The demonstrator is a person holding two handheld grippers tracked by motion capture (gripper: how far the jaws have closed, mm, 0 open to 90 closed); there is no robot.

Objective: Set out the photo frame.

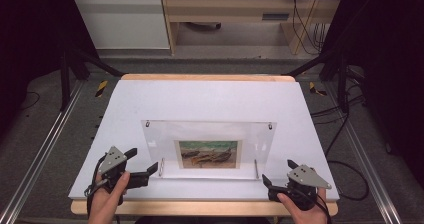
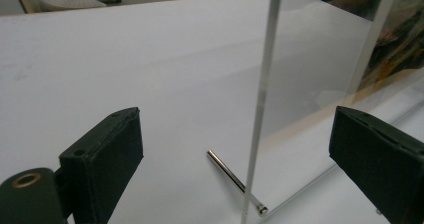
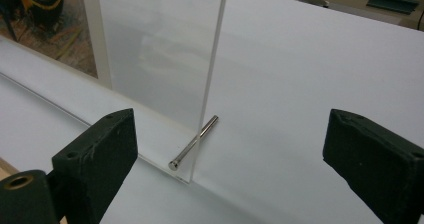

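One clear acrylic picture frame (image 1: 208, 149) stood upright on the white table (image 1: 210, 101), near the front edge and roughly centred between the two hands. It was a flat rectangular panel, smooth and glossy, with sharp polished edges seen end-on in both gripper views. One picture (image 1: 208, 154) sat in its lower middle: a small rectangle with a pale border, printed in green, brown and ochre tones.

Metal pins counted: two at the base, one left pin (image 2: 235, 180) and one right pin (image 3: 194, 142), each a thin shiny cylinder with a small head, passing through the panel near its bottom corners and resting on the table as feet. Two small studs, the upper left stud (image 1: 148, 125) and the upper right stud (image 1: 270, 126), marked the top corners.

Grippers counted: two, each with two black, matte, blocky jaw pads. The left gripper (image 1: 141, 166) lay just beside the frame's left edge; its jaws stood wide, with the panel edge between them and neither pad touching it. The right gripper (image 1: 278, 173) lay just beside the frame's right edge, jaws likewise wide, the panel edge and right pin between them, untouched. Each carried one grey three-cornered plate on top.

Table surface: flat, matte white sheet over a light wooden board (image 1: 207, 77) showing at the far rim.
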